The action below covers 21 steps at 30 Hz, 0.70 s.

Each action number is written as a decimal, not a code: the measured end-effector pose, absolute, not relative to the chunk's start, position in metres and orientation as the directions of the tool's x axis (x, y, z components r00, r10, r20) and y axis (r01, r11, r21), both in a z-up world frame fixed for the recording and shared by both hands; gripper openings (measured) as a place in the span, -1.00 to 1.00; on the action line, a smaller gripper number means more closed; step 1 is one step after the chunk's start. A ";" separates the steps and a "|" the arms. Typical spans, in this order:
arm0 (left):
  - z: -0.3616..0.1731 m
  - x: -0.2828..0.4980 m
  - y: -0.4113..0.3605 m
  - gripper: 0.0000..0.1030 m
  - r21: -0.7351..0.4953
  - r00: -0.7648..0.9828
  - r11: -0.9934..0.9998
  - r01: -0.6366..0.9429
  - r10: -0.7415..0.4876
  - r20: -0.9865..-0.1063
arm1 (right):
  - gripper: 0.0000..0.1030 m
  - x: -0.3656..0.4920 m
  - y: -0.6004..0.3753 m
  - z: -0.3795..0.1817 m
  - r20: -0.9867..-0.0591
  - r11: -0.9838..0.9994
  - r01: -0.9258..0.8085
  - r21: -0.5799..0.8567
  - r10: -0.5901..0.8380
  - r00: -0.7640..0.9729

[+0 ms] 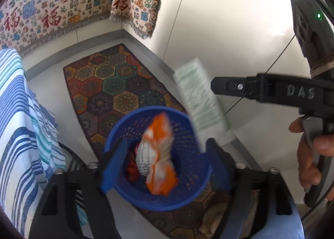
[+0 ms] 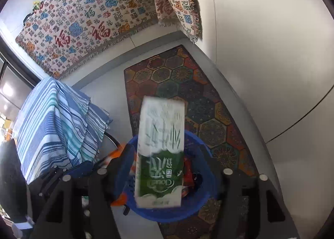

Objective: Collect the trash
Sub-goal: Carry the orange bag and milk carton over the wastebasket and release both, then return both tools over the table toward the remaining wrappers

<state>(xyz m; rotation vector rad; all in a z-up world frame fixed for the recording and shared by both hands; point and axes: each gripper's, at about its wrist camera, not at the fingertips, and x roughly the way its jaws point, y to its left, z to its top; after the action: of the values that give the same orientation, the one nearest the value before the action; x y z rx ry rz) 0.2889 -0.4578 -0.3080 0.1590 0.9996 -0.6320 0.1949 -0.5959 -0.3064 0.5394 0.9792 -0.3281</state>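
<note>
Left wrist view: left claw (image 1: 165,155) spread above the blue basket (image 1: 133,195), orange wrapper (image 1: 160,155) dropping in. At 2 o'clock, right claw (image 2: 169,163) spread, green pack (image 2: 160,149) falling toward it. Collecting looks nearly done.

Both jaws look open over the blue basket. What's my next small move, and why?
Probably pause both grippers where they are. The orange wrapper is blurred between the left gripper's open fingers over the blue basket; the green pack, loose in the right gripper, hangs near its rim, so watch where it lands.
</note>
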 end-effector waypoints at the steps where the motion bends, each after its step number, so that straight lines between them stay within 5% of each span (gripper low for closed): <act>1: -0.308 0.289 -0.458 0.64 -0.150 0.385 0.811 0.565 -0.420 -0.821 | 0.22 0.193 -0.597 -0.304 -0.847 0.819 0.498 0.284 -0.030 0.531; 8: -0.268 0.266 -0.431 0.64 -0.194 0.432 0.823 0.534 -0.463 -0.774 | 0.22 0.188 -0.595 -0.277 -0.804 0.835 0.499 0.230 -0.127 0.582; 12: -0.230 0.236 -0.393 0.86 -0.186 0.485 0.825 0.534 -0.479 -0.732 | 0.37 0.196 -0.576 -0.266 -0.803 0.873 0.469 0.138 -0.179 0.569; 21: -0.225 0.190 -0.245 0.91 -0.065 0.580 0.949 0.308 -0.242 -0.778 | 0.46 0.202 -0.467 -0.255 -0.768 0.965 0.261 -0.010 -0.175 0.616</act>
<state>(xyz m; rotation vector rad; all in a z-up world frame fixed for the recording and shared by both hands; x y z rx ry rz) 0.1901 -0.2451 -0.2251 0.0800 0.8960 -0.3219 0.2016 -0.4673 -0.2552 0.1061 0.8722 -0.2519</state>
